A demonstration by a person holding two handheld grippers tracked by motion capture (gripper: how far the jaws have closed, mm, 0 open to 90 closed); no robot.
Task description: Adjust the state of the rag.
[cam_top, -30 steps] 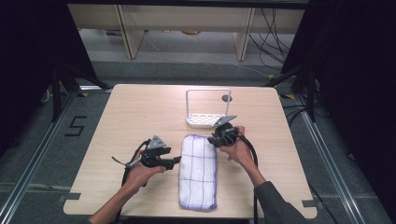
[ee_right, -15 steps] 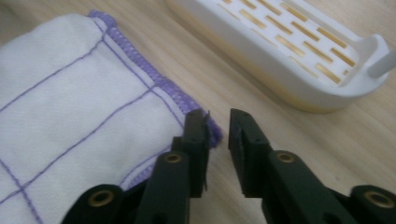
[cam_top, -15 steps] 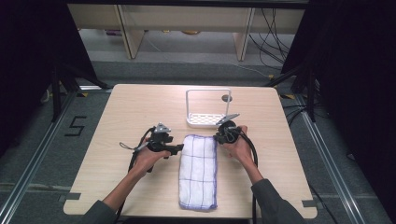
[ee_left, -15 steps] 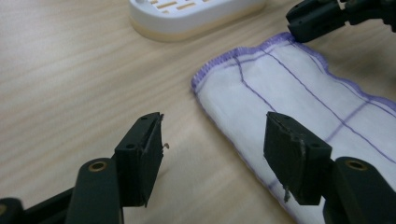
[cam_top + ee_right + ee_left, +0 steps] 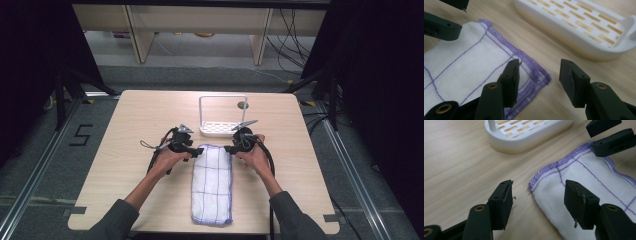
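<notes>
Two grippers, left gripper (image 5: 201,151) & right gripper (image 5: 228,149), both wide open, straddle far corners of folded cloth (image 5: 212,182) lying mid-table near edge. Just beyond: white slotted rack (image 5: 222,128), nothing in tray.

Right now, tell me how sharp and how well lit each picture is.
High view: the table is evenly lit, its surroundings dark, detail soft. Left gripper view: the cloth edge is crisp, the white rack slightly soft. Right gripper view: the cloth's corner is sharp, the jaws blurred, soft shadows beneath.
</notes>
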